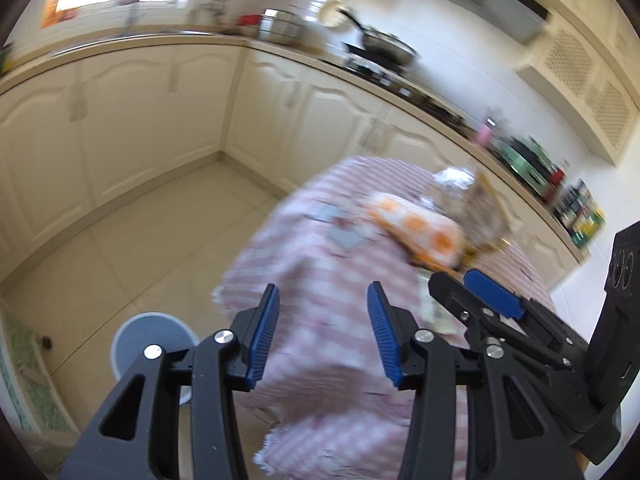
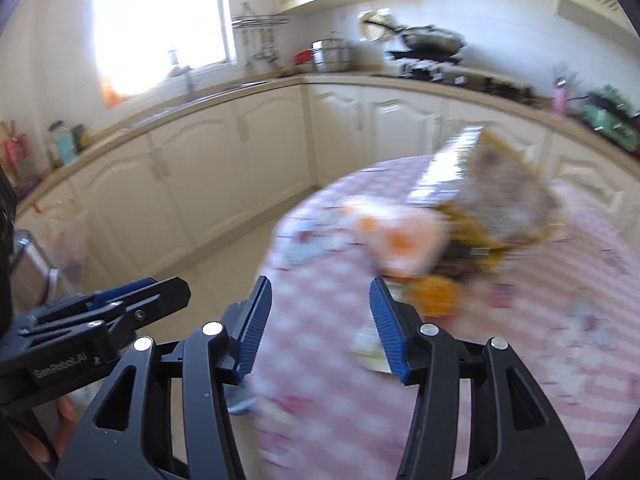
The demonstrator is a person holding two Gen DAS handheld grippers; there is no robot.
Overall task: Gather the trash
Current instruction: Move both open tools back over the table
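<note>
A cream-cabinet kitchen runs round two walls, and in the middle stands a surface (image 1: 320, 248) under a pink checked cloth; both views are smeared, so detail is poor. The trash sits heaped at the far part of that cloth: an orange-and-white patterned wrapper (image 1: 418, 230) lying against a crumpled greyish bag (image 1: 482, 208), with flatter scraps of paper (image 1: 434, 312) closer in. On the floor to the left stands a round grey bin (image 1: 150, 338), probably kept beside the surface so the litter can be dropped straight in.

The left hand-held gripper (image 1: 322, 336) has its blue pads apart with only cloth showing between them. The right hand-held gripper (image 2: 320, 328) is likewise apart and holds nothing. Both point down at the near part of the cloth, side by side, each visible at the edge of the other's view. The heap lies ahead and to the right of each one, apart from the pads; the paper scraps are nearest, just beside the right one's right pad.
</note>
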